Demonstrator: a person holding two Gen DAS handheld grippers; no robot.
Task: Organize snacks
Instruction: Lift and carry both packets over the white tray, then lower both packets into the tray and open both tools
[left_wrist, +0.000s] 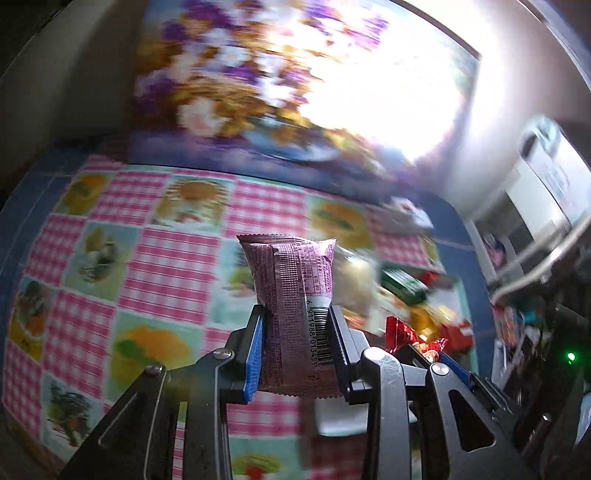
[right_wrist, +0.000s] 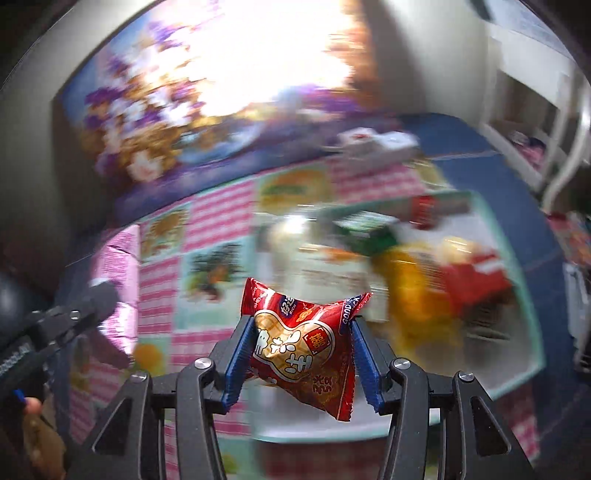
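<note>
Item one: pink snack packet (left_wrist: 295, 295), clamped at its lower half in my left gripper (left_wrist: 297, 350), above the checked tablecloth (left_wrist: 155, 258). Item two: red peanut packet (right_wrist: 306, 339), pinched mid-body by my right gripper (right_wrist: 301, 354), tray (right_wrist: 532, 332) far right. Both likely light, crinkly, air-puffed; squeeze gently.

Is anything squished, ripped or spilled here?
Nothing is ripped or spilled. The red peanut snack packet looks a bit squished and tilted where the right gripper pinches it. The left gripper holds the pink packet upright, barcode side up. The rest is too blurry to judge.
</note>
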